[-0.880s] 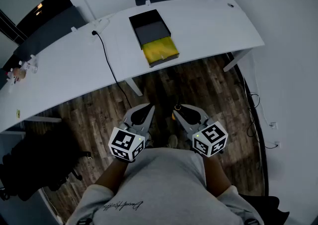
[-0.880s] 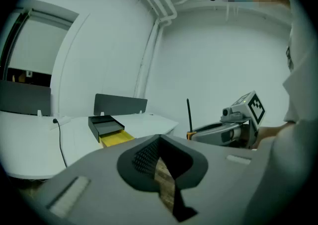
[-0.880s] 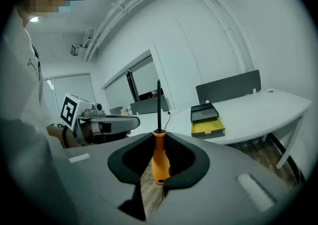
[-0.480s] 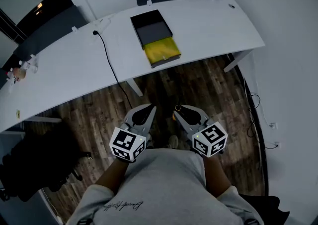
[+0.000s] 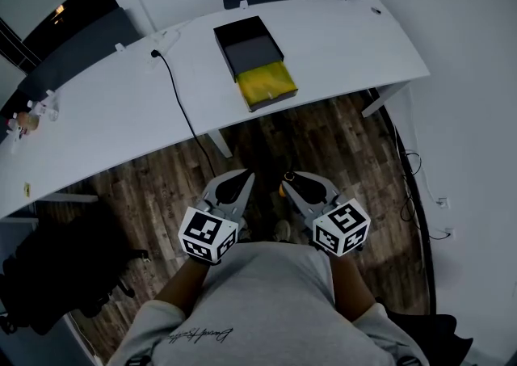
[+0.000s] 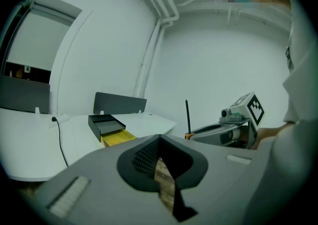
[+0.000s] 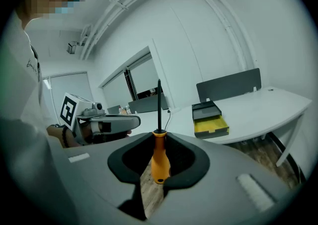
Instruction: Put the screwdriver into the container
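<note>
- Right hand-held gripper (image 5: 287, 182) is clenching the screwdriver (image 7: 159, 158) by its orange handle, with the shaft pointing up past the jaw tips.
- Left hand-held gripper (image 5: 241, 178) is riding just beside it, jaws closed on nothing.
- Both are hanging close to the person's body over the floor, well apart from the bench (image 5: 113, 114).
- Container (image 5: 252, 56) is sitting on the bench, open upward.
- Step in hand, as I judge it, is carrying the tool over. The next move is calling for a forward reach above the container, lowering the shaft in, then letting go.
</note>
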